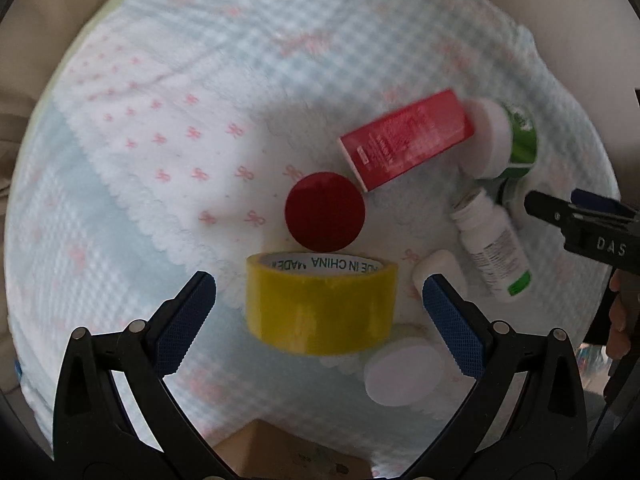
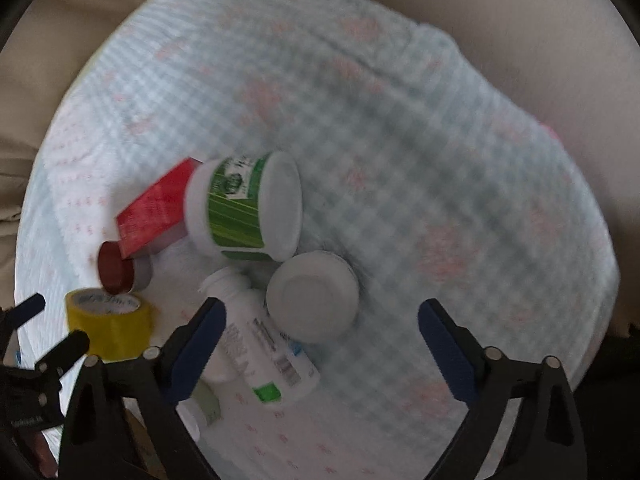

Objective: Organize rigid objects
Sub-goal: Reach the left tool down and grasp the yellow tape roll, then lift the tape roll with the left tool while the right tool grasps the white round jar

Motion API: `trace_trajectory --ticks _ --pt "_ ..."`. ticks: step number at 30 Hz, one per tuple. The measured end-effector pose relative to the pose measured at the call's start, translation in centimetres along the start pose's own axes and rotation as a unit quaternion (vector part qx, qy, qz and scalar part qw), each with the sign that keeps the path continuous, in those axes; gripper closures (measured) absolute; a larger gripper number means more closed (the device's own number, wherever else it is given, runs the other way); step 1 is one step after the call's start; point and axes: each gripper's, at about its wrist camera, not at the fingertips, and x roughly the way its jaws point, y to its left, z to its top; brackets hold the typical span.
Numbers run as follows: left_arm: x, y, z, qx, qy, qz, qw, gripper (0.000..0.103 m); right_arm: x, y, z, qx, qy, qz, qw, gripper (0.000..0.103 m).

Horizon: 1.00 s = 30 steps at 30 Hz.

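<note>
A yellow tape roll (image 1: 321, 304) lies on the blue checked cloth (image 1: 240, 60), between the fingers of my open left gripper (image 1: 320, 312), untouched. Behind it stands a red-lidded jar (image 1: 325, 211), then a red box (image 1: 406, 145) and a green-labelled white tub (image 1: 506, 140) on its side. A white bottle (image 1: 494, 246) lies to the right. My right gripper (image 2: 322, 332) is open over a small white jar (image 2: 313, 296), with the white bottle (image 2: 268, 352) by its left finger. The tub (image 2: 244, 206), red box (image 2: 154, 206) and tape (image 2: 110, 322) lie to the left.
A white lid (image 1: 404, 372) and another white container (image 1: 438, 270) lie by my left gripper's right finger. A cardboard box (image 1: 288, 456) sits at the near edge. Beige upholstery (image 2: 520, 20) surrounds the cloth. The right gripper shows in the left wrist view (image 1: 580, 224).
</note>
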Motion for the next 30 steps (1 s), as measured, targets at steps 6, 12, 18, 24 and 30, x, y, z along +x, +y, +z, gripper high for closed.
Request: trace_trajectory --ticks 6,12,18,24,30 --pt "2.9 0.2 0.1 0.018 0.033 -0.005 0.9993 0.0 2.7 -0.2 0.1 0.023 0.027 -0.013 0.999 0.018" --pt "5.2 0.3 0.3 0.018 0.058 -0.024 0.9978 0.001 4.4 -1.4 0.5 0.05 0.045 -0.006 0.998 0.038" --pt "6.0 0.2 0.1 0.02 0.061 -0.034 0.9974 0.006 5.9 -1.3 1.6 0.059 0.054 0.005 0.997 0.048" --pt "6.1 0.2 -0.3 0.016 0.053 -0.029 0.998 0.006 6.2 -0.7 1.6 0.061 0.055 0.005 0.997 0.048" --pt "3.8 0.0 0.1 0.002 0.03 -0.018 0.9994 0.007 4.6 0.1 1.2 0.053 0.047 0.014 0.997 0.048"
